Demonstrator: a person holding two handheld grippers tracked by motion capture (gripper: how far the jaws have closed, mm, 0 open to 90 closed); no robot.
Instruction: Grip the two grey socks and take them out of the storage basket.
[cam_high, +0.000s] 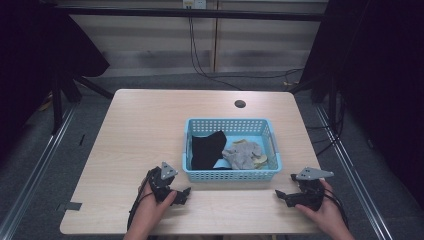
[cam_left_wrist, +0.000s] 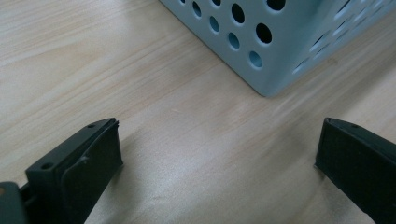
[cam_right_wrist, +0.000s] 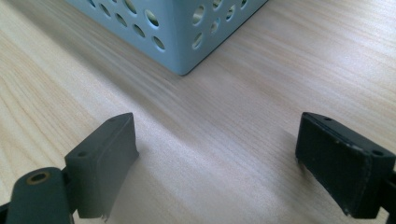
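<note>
Blue basket (cam_high: 272, 145) stands on the wooden table (cam_high: 145, 130) just ahead of both tongs and between them, with a black cloth (cam_high: 207, 149) and a grey cloth (cam_high: 245, 154) lying inside it. The left gripper (cam_high: 184, 195) rests low near the basket's near-left corner, its jaws spread wide with nothing between them; in the left gripper view that corner (cam_left_wrist: 268, 88) sits just beyond the gap. The right gripper (cam_high: 281, 195) lies near the near-right corner, jaws equally wide and empty, and the right gripper view shows that corner (cam_right_wrist: 182, 70) ahead of its gap. Both of the person's hands hold the tools close to the tabletop, wrists low, the jaws pointing inward toward each other and slightly forward. Judged from this, the work in hand looks like a reach into the basket for the cloths. To do that well, each tool would need to rise clear of the front wall before going forward, then come down from above with the jaws kept wide, taking a raised fold of one cloth only and avoiding the perforated wall so the light basket does not slide.
</note>
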